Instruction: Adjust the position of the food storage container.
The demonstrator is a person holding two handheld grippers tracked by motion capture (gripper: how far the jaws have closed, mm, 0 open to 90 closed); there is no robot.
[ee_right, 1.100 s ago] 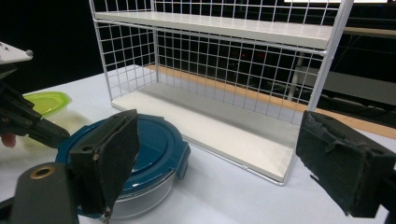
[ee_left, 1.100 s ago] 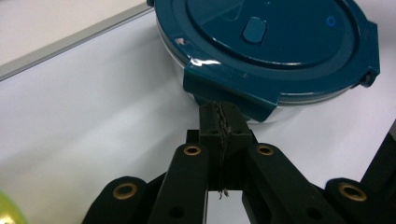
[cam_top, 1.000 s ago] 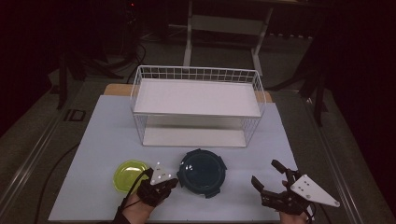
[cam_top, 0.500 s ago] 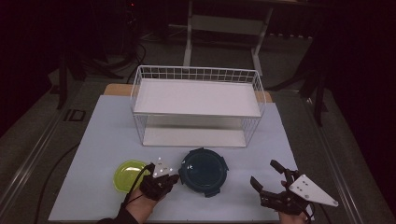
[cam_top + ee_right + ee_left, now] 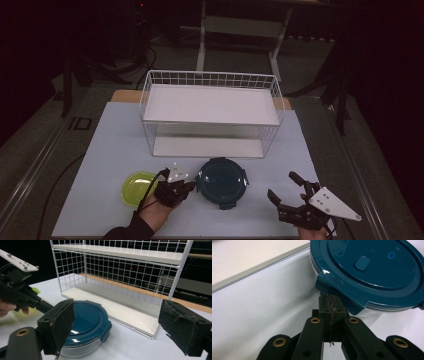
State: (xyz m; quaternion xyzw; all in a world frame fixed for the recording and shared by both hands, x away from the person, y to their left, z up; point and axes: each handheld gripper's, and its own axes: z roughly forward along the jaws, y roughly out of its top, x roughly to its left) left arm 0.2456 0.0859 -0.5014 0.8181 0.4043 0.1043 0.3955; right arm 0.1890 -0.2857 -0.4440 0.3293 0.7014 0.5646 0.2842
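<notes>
A round container with a teal clip lid (image 5: 221, 180) sits on the white table in front of the wire rack. My left gripper (image 5: 189, 186) is at the container's left rim. In the left gripper view its jaws are pressed together, and the tips (image 5: 330, 301) touch the underside of a lid latch tab (image 5: 337, 293) with nothing between them. My right gripper (image 5: 282, 186) hovers to the right of the container, apart from it and wide open. In the right gripper view the container (image 5: 86, 321) lies ahead-left between the spread pads (image 5: 58, 323).
A white two-level wire rack (image 5: 210, 112) stands behind the container, its lower shelf (image 5: 120, 307) bare. A yellow-green bowl (image 5: 136, 187) lies under the left hand. The table's front edge (image 5: 200, 236) is close to both hands.
The left gripper has slid right, off the yellow-green bowl, until its shut tips reach the teal lid's latch. The right gripper has barely shifted and stays open.
</notes>
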